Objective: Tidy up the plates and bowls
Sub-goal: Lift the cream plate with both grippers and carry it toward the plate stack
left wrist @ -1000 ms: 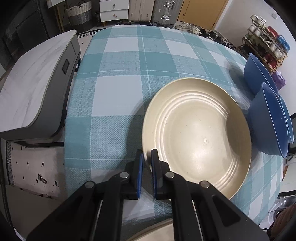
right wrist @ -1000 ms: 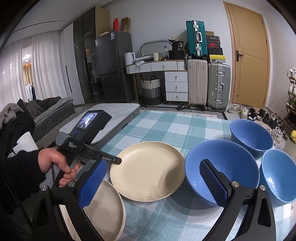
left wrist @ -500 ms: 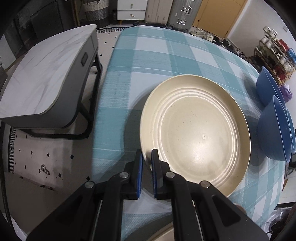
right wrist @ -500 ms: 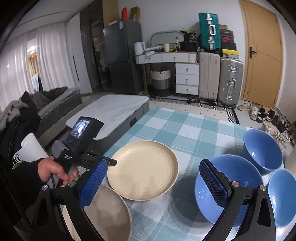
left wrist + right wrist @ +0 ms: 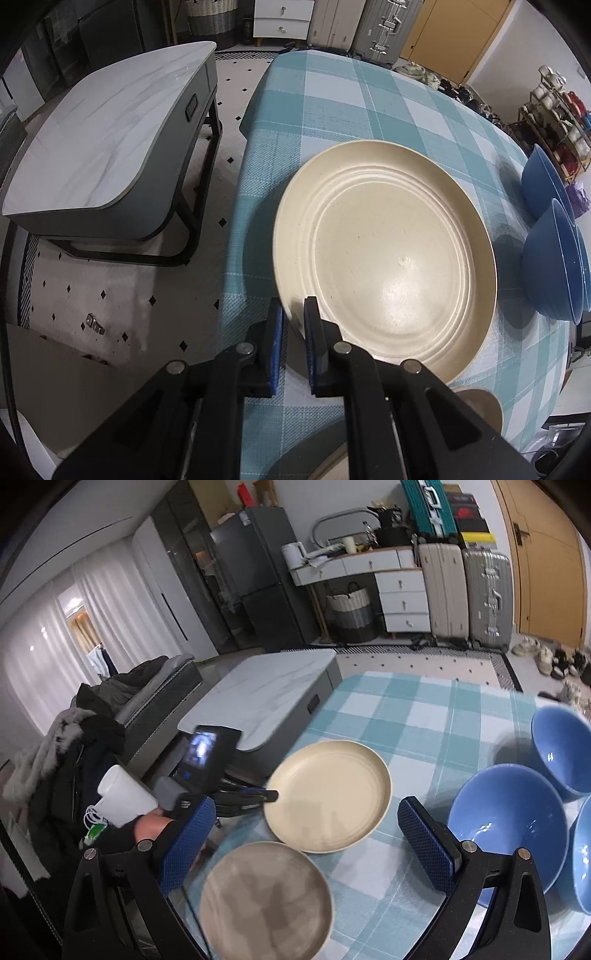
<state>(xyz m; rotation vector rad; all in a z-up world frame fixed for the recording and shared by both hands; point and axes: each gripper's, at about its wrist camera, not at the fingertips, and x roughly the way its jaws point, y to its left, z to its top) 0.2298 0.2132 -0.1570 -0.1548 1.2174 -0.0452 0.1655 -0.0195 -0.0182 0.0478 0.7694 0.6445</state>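
My left tool (image 5: pixel 293 325) is clamped on the cream plate (image 5: pixel 388 258)'s near rim; my right tool (image 5: pixel 306 834) gapes empty, nearer me than that plate.

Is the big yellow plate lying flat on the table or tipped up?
Tipped up: the left claw pinches the cream plate rim, which casts a shadow below.
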